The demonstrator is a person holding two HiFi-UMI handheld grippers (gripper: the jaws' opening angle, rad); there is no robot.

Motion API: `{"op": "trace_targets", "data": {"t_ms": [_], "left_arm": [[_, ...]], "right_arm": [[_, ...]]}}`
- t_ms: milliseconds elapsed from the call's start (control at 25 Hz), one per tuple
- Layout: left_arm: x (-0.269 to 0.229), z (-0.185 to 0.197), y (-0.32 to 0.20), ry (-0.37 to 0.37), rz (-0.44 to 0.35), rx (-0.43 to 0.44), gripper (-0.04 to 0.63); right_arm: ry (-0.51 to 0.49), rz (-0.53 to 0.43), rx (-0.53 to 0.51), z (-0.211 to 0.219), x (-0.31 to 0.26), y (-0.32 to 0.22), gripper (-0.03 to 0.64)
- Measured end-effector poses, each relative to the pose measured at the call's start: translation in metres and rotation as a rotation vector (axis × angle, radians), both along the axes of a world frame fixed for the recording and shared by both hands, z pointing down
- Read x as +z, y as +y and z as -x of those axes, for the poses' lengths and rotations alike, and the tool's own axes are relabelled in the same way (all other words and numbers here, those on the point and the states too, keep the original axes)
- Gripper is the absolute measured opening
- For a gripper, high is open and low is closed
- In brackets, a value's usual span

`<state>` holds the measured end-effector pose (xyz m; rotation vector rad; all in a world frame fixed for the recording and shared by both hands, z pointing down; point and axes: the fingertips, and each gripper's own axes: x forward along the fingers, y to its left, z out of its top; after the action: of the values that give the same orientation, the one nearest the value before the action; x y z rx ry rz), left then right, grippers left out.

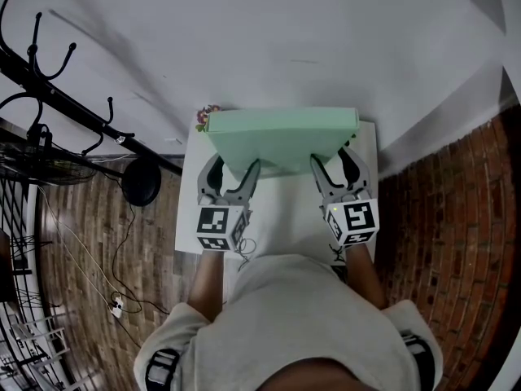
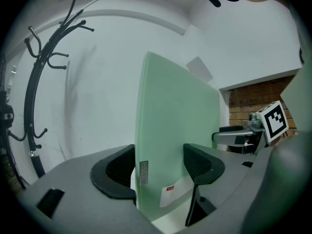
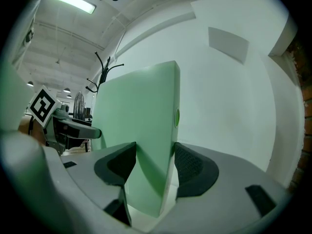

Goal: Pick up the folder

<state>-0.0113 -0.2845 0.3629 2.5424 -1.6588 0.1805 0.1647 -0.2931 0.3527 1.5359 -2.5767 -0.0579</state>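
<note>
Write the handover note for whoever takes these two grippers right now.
Left gripper: shut on the left side of the green folder.
Right gripper: shut on the folder's right side.
Folder: gripped from both sides, over the far end of the small white table, close to the wall. The views do not show whether it has cleared the tabletop.
Done: both grips are on.
Left: raise the folder well clear of the table, probably moving both grippers together so it does not twist or slip.

One folder [image 1: 281, 137], two grippers [image 1: 232, 171] [image 1: 334, 164], one table [image 1: 281, 216], one coat rack [image 1: 81, 111].
</note>
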Motion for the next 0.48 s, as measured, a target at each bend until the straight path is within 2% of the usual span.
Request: {"op": "trace_targets", "data": {"t_ms": [480], "left_arm": [[0.0022, -0.0008, 0.0030, 0.002, 0.007, -0.002, 0.322]], "right_arm": [[0.001, 0.005, -0.003, -0.0010, 0.0013, 0.0028, 0.247]]}}
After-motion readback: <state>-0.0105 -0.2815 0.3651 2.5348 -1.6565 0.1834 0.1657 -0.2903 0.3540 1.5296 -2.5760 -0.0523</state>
